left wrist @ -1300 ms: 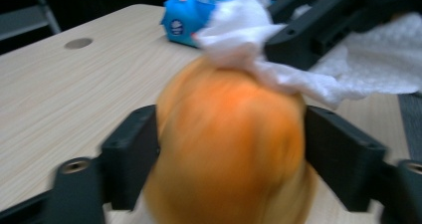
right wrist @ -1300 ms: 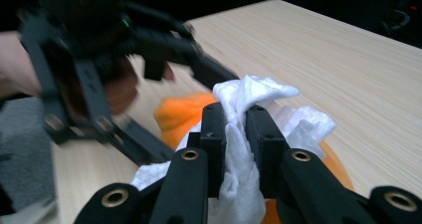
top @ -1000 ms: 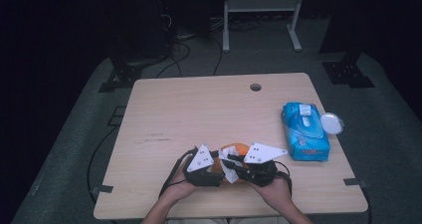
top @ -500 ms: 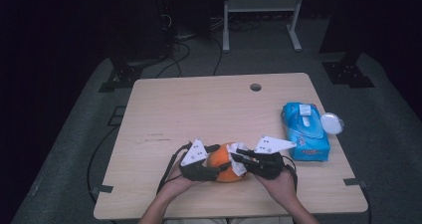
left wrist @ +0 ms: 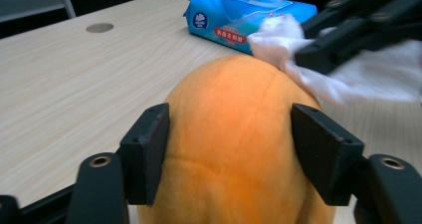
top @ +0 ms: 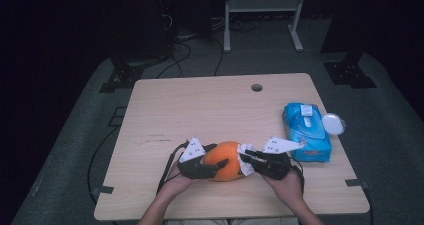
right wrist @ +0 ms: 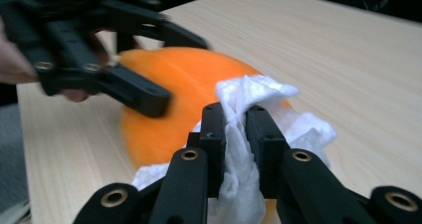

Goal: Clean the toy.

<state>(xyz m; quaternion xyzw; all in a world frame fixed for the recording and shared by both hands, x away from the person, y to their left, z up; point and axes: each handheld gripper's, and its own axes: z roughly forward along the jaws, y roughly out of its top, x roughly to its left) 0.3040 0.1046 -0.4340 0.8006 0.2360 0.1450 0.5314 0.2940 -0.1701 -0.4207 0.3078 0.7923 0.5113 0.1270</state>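
One orange fruit (top: pixel 223 160), one white wipe (right wrist: pixel 249 134), one blue wipes pack (top: pixel 306 131), two claws.

High view looks down on the table (top: pixel 200 105); both gripper views sit close, sharing the orange fruit (left wrist: pixel 234 134).

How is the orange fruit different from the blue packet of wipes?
The orange fruit is round and smooth; the blue packet of wipes is flat and boxy with printed labels. The fruit is clamped between the jaws of the left gripper while the right gripper presses a white wipe on it; the packet lies untouched, lid flipped open. Both rest on the wooden table.
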